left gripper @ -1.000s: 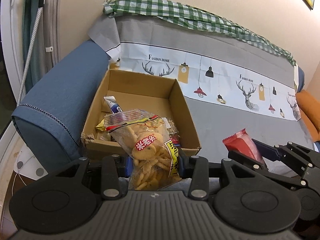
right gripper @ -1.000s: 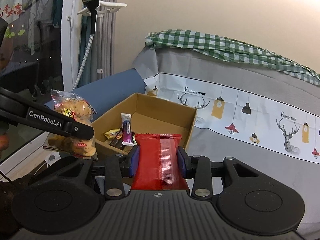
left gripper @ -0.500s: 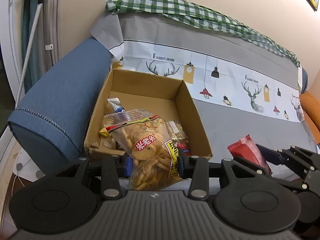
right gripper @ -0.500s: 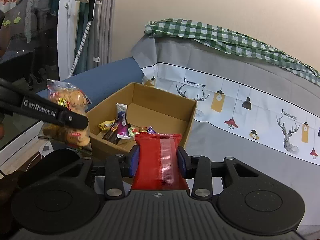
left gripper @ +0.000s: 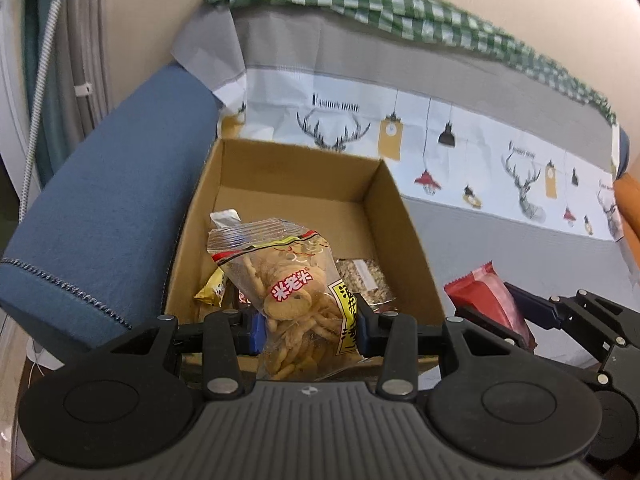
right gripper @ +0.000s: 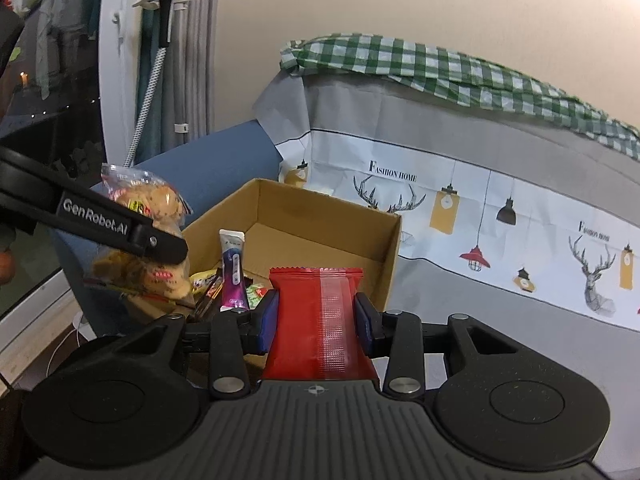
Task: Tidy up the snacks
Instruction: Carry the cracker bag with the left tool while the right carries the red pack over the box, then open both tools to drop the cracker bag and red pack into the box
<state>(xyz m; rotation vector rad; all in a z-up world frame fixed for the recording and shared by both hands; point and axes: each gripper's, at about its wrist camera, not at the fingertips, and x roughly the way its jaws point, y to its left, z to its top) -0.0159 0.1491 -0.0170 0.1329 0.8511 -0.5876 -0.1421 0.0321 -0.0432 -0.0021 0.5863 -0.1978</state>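
Observation:
My left gripper (left gripper: 306, 326) is shut on a clear bag of biscuits (left gripper: 292, 292) and holds it over the near edge of an open cardboard box (left gripper: 404, 232); the bag also shows in the right wrist view (right gripper: 140, 240). My right gripper (right gripper: 316, 326) is shut on a red snack packet (right gripper: 320, 320), just in front of the box (right gripper: 392, 248), near its right corner; the packet shows in the left wrist view (left gripper: 484, 304). The box holds several small snacks, among them a purple tube (right gripper: 233, 268) and a seed bar (left gripper: 366, 280).
The box sits on a grey sofa seat (left gripper: 520, 264) against a blue armrest (left gripper: 100, 208). A printed cover (right gripper: 480, 208) and a green checked cloth (right gripper: 420, 64) drape the backrest. An orange cushion (left gripper: 628, 200) lies far right. A window and curtain stand left.
Both grippers have moved closer to the box with their packets still held. The biscuit bag now hangs over the box's near edge.

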